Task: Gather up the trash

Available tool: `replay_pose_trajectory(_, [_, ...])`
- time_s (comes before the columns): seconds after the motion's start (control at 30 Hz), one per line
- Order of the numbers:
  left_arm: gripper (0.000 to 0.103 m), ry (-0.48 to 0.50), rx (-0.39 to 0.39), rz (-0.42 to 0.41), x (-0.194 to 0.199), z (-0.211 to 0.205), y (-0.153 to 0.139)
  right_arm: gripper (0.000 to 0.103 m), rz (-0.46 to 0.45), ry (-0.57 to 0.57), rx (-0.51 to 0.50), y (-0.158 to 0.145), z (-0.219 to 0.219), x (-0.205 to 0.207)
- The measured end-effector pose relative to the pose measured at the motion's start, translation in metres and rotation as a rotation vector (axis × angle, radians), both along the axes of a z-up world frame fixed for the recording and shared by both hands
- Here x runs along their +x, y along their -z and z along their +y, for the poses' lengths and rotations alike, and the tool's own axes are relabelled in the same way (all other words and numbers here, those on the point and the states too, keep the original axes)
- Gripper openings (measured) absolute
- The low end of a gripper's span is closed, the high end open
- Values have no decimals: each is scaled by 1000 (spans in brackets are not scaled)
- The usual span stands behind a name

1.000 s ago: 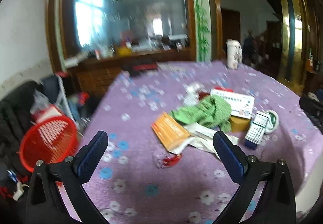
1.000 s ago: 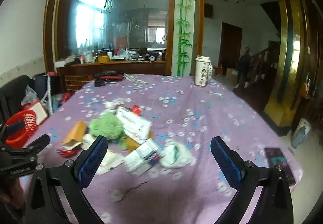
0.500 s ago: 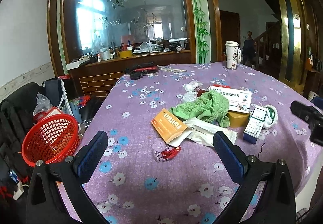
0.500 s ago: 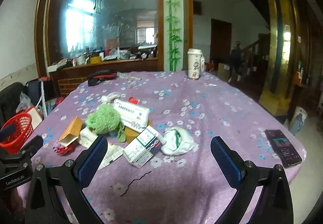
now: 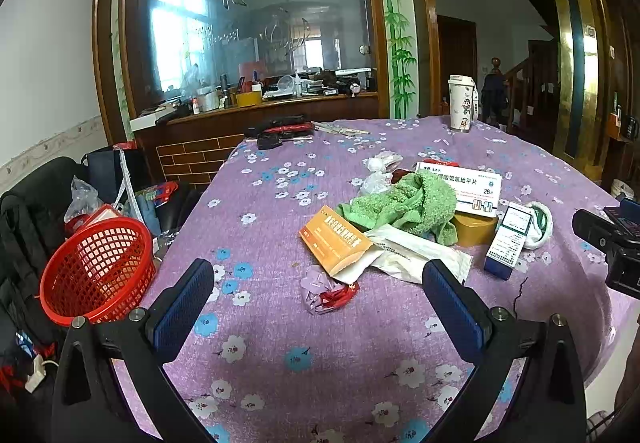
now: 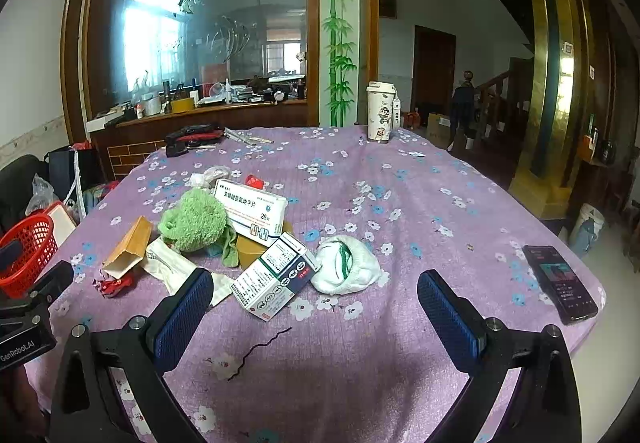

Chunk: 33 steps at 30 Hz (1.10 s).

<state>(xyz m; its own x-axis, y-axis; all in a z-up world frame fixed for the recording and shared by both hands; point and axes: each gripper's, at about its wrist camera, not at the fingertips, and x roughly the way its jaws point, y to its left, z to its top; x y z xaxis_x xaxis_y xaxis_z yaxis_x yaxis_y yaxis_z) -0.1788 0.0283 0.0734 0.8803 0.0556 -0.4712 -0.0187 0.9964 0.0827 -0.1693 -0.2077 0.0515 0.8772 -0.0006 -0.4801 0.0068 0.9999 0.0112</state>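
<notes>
A pile of trash lies on the purple flowered tablecloth point(image 5: 280, 323): an orange box point(image 5: 334, 239), a green cloth point(image 5: 404, 205), a white medicine box point(image 5: 464, 185), a blue-white box point(image 5: 508, 241), white paper point(image 5: 416, 251), a crumpled red wrapper point(image 5: 328, 293) and a white crumpled wad point(image 6: 346, 265). A red mesh basket point(image 5: 98, 269) stands beside the table at the left. My left gripper point(image 5: 316, 301) is open and empty, just short of the red wrapper. My right gripper point(image 6: 314, 307) is open and empty, in front of the blue-white box point(image 6: 276, 277).
A black phone point(image 6: 560, 283) lies near the table's right edge. A white tumbler point(image 6: 380, 117) stands at the far edge, and black and red items point(image 6: 192, 137) lie at the far left. A thin dark strand point(image 6: 260, 351) lies on the cloth. Bags crowd the floor by the basket.
Both views have steadied and come a little closer to the pile. The right view has turned right, so the phone now shows. Both grippers stay open.
</notes>
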Motion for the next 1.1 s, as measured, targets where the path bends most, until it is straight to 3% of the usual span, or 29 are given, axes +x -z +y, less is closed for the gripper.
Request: replay_pose_trajectory(1.1, [103, -5, -7, 31, 4, 4, 7, 103, 51, -23, -24, 8, 8, 9])
